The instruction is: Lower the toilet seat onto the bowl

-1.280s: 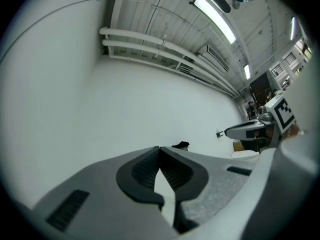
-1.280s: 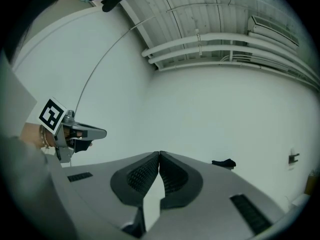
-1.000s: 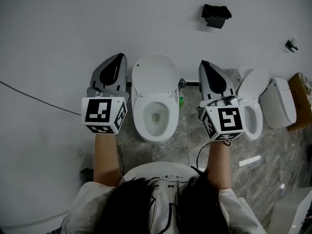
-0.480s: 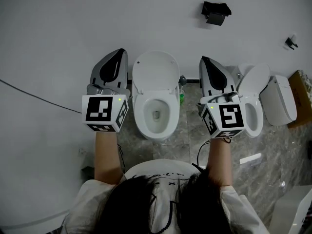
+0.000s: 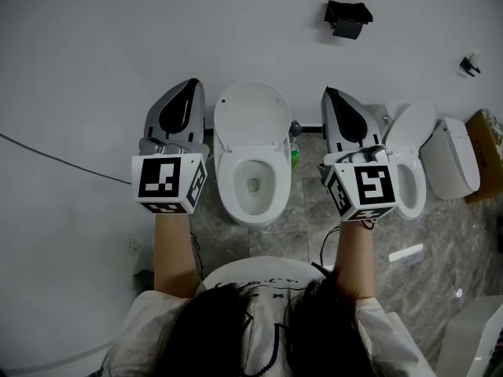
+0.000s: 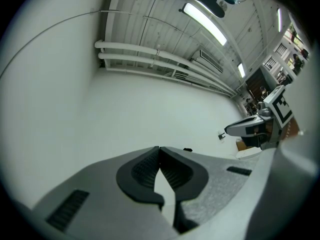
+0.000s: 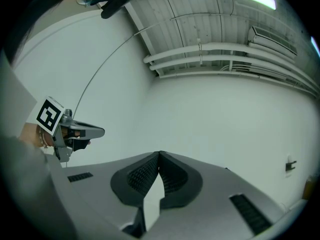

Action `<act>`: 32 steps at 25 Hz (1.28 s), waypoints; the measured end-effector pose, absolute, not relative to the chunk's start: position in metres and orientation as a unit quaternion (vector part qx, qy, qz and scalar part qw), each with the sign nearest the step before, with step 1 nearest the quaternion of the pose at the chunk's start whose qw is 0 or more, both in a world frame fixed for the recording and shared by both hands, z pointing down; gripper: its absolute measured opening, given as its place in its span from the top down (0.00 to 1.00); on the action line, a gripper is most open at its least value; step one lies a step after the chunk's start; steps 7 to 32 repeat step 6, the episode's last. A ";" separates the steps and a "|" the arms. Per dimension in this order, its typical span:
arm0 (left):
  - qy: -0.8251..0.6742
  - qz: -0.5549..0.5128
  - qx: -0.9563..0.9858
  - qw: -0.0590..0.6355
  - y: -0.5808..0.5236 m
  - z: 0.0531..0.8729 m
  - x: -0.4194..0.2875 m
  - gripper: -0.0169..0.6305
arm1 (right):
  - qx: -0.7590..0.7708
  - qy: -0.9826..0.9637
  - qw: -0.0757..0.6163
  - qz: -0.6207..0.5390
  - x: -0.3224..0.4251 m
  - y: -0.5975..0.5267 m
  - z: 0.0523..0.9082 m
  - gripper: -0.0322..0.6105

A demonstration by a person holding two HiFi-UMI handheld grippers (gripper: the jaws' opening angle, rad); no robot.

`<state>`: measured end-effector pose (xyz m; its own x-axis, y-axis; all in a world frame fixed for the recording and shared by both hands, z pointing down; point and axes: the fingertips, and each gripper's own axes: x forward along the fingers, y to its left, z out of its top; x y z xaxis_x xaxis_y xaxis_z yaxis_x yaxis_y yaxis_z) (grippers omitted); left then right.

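Observation:
A white toilet [image 5: 252,185] stands against the wall in the head view, its seat and lid [image 5: 251,118] raised upright against the wall above the open bowl. My left gripper [image 5: 191,85] is held to the left of the toilet, shut and empty. My right gripper [image 5: 327,93] is held to the right of it, also shut with nothing in it. Both point toward the wall, level with the raised lid, and neither touches the toilet. In the left gripper view the jaws [image 6: 159,149] meet tip to tip against the bare wall; the right gripper view shows its jaws [image 7: 159,154] the same.
A second toilet [image 5: 409,175] with its lid up stands right of my right gripper, with a white cistern [image 5: 452,161] beside it. A black fixture [image 5: 346,20] hangs on the wall. A green bottle [image 5: 292,159] sits by the pipe. A cable [image 5: 55,159] crosses the wall at left.

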<state>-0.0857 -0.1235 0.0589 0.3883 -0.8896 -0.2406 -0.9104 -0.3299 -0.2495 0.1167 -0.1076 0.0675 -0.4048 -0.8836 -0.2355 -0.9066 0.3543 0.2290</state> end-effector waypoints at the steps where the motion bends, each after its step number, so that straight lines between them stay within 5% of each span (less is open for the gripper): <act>1: 0.553 0.031 -0.814 0.173 -0.124 0.059 -0.086 0.96 | -0.544 0.822 0.035 0.163 0.116 -0.108 0.067 0.91; 32: 0.555 0.039 -0.813 0.171 -0.123 0.057 -0.089 0.96 | -0.543 0.822 0.037 0.170 0.115 -0.107 0.063 0.91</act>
